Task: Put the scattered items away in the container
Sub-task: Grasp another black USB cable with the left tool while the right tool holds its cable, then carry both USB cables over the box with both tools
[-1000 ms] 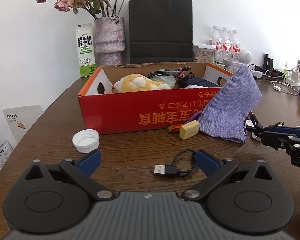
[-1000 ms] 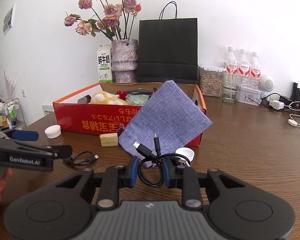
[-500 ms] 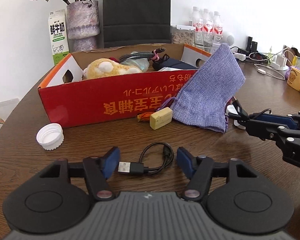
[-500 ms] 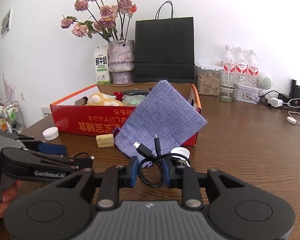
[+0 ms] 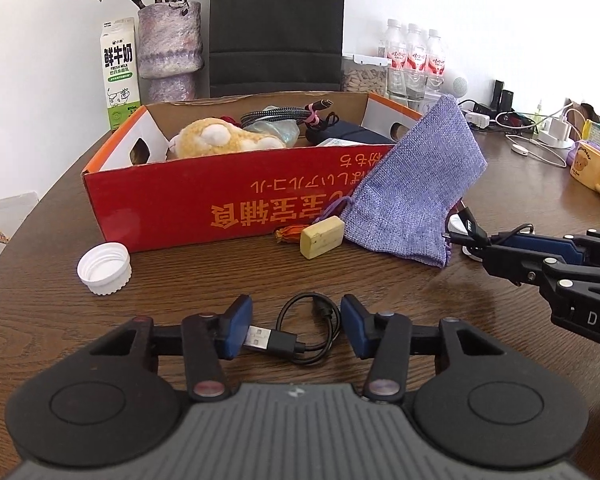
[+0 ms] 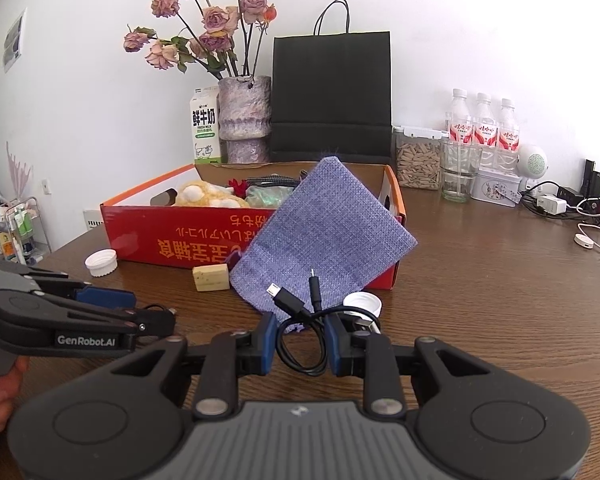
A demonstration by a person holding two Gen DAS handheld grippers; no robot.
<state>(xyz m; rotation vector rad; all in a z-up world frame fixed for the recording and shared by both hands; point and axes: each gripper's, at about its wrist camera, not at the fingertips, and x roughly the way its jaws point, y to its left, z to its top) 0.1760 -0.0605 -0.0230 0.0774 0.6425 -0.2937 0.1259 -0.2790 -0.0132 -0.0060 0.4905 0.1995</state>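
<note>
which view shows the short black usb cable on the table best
The left wrist view: the short black usb cable lies coiled between the closing jaws of the left gripper, plug and loop visible. In the right wrist view that gripper hides all but its tip.

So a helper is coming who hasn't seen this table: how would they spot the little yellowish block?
Find the red cardboard box on the wooden table. At the foot of its front wall, just left of the purple woven pouch leaning there, lies the yellowish block. It is the only solid pale-yellow brick, unlike the round white caps and black cables.
</note>
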